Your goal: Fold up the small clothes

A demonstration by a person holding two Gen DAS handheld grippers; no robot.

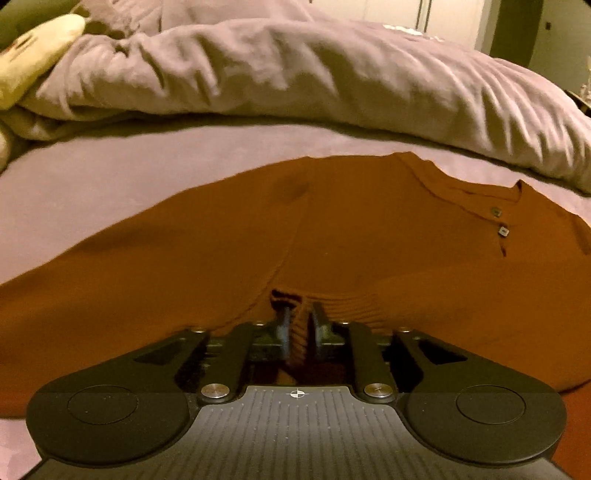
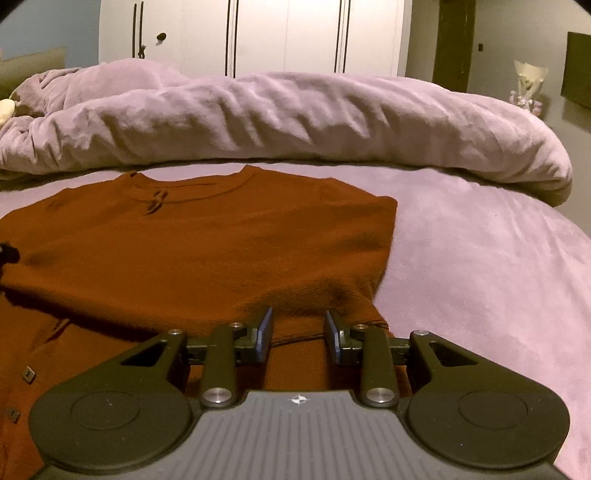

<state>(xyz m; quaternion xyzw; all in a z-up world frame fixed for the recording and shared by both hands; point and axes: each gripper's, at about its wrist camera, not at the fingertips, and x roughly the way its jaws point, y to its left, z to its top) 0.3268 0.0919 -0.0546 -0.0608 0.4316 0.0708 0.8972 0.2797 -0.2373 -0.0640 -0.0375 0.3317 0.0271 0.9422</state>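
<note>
A rust-orange knit top [image 1: 258, 229] lies spread on the lilac bed sheet [image 1: 110, 177], its buttoned neckline [image 1: 498, 218] at the right. My left gripper [image 1: 300, 314] is shut on the ribbed hem of the top, which is bunched between the fingers. In the right wrist view the top [image 2: 221, 236] lies with a folded layer over it. My right gripper [image 2: 298, 321] is open, its fingers on either side of the folded edge, just above the cloth. The left gripper's tip [image 2: 7, 254] shows at the left edge.
A rumpled lilac duvet [image 2: 295, 122] is piled across the back of the bed. A cream cushion [image 1: 33, 55] lies at the far left. White wardrobe doors [image 2: 288, 33] stand behind. The bare sheet [image 2: 480, 258] stretches to the right of the top.
</note>
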